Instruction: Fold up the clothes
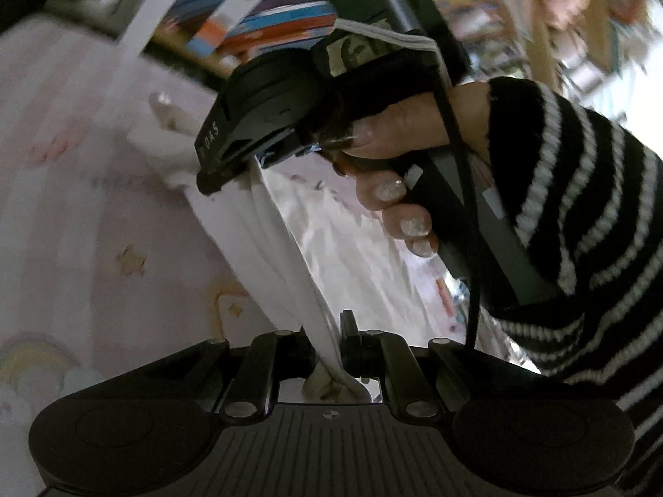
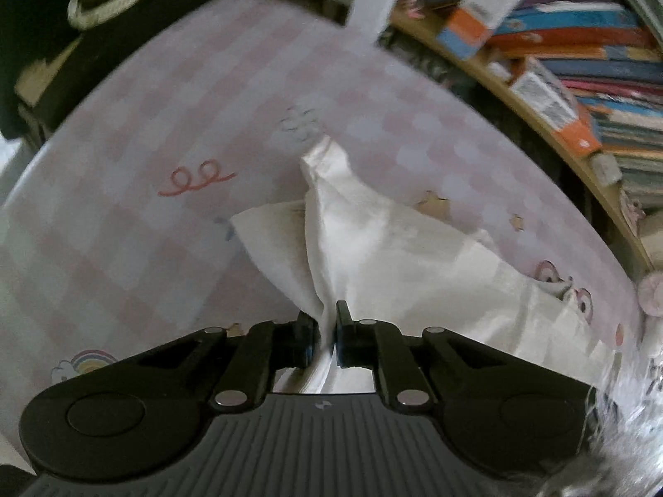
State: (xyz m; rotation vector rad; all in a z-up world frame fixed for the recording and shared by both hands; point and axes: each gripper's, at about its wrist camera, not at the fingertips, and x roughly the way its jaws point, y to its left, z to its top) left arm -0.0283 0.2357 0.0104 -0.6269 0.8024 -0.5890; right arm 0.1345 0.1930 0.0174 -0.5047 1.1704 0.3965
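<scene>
Left gripper (image 1: 327,346): bottom centre of the left wrist view, jaws drawn narrow on a bunched fold of the white garment (image 1: 286,256).

White garment: rises from that pinch toward mid-frame in taut pleats and runs into the right gripper (image 1: 252,161), seen there from outside, clamped on the cloth's upper end.

Right hand (image 1: 393,174): wrapped round the gripper's handle, right of centre; glitter-painted nails, black-and-white striped sleeve (image 1: 580,215) behind it.

Right gripper (image 2: 327,339), own view: bottom centre, jaws nearly together with the white garment (image 2: 373,248) pinched between them. The cloth spreads up and to the right, a peak at mid-frame.

Pink checked sheet (image 2: 165,227): beneath the garment, printed with rainbows and stars.

Bookshelf (image 2: 580,62): upper right, stacked books, blurred.
</scene>
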